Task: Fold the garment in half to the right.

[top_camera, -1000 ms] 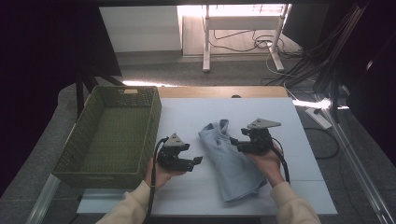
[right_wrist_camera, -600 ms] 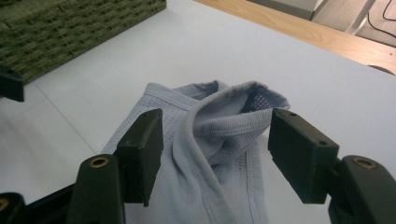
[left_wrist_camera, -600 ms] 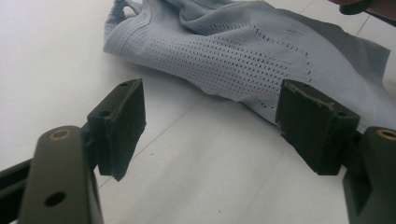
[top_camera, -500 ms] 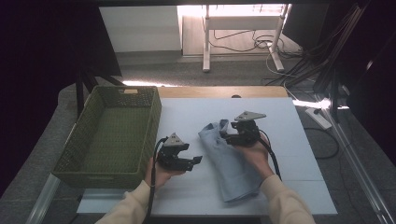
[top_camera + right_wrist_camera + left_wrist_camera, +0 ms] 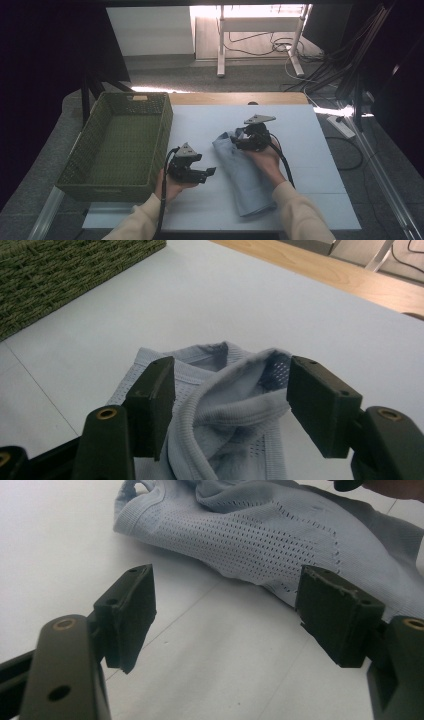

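One pale blue perforated knit garment [image 5: 245, 170] is lying lengthwise on the white worktop [image 5: 310, 150], right of one green woven basket [image 5: 120, 145], its ribbed collar end bunching up. The right gripper [image 5: 227, 405] is standing spread around a raised collar fold without pinching it. The left gripper [image 5: 225, 615] is hovering spread and empty over bare worktop between basket and garment.

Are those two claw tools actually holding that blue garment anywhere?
No. The left gripper is open over bare table; the right gripper's jaws straddle the pale blue garment's ribbed hem without pinching it.
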A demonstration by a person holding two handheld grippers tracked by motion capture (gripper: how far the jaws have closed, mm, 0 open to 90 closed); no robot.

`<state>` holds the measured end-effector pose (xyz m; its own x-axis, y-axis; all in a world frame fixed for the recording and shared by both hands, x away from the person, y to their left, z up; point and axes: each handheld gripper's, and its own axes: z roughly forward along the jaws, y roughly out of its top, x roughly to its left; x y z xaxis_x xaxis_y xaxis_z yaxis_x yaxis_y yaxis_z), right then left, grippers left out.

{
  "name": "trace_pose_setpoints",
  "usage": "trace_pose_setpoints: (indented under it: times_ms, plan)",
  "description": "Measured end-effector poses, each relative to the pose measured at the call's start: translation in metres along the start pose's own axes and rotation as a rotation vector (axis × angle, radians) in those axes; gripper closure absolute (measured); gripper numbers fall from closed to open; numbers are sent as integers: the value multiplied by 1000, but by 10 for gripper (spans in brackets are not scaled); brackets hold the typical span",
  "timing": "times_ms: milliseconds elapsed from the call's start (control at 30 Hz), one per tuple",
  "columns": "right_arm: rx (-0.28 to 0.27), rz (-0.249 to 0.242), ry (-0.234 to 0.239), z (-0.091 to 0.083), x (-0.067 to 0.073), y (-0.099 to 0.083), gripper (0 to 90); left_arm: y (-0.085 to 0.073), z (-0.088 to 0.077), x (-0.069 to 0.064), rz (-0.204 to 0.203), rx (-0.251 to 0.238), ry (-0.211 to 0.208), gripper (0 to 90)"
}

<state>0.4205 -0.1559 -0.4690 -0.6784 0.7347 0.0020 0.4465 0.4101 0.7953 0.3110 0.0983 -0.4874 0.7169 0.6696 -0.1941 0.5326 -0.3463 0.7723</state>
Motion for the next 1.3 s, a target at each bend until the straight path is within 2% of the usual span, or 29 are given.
trace_pose_setpoints:
  times_ms: [167,367,500,633,733,833,967,1067,1133,1200,1300]
  plan:
    - [34,-21,-26,6,5,-3,365,0,0,0,-2,0,2,251]
    - [39,-6,-36,7,2,-4,396,0,-1,0,3,1,4,250]
    - [58,-6,-59,5,0,-7,429,0,-2,1,-1,-4,4,249]
    - [65,23,-61,2,-5,-10,451,1,-2,0,0,-8,4,250]
    - [84,46,-45,4,-8,-13,463,1,-2,0,2,-10,5,249]
    - [112,50,-60,6,-10,-14,465,1,-2,0,1,-10,6,249]
    - [142,83,-69,8,-14,-19,524,1,-2,1,-5,-12,6,249]
    - [160,95,-56,10,-19,-23,603,1,-2,1,-5,-13,5,249]
    - [176,106,-24,12,-21,-26,687,1,-3,1,-3,-12,5,248]
    - [186,103,-8,14,-22,-28,764,1,-3,1,-3,-14,6,248]
    - [200,88,-17,14,-23,-28,820,0,-2,1,-6,-14,5,248]
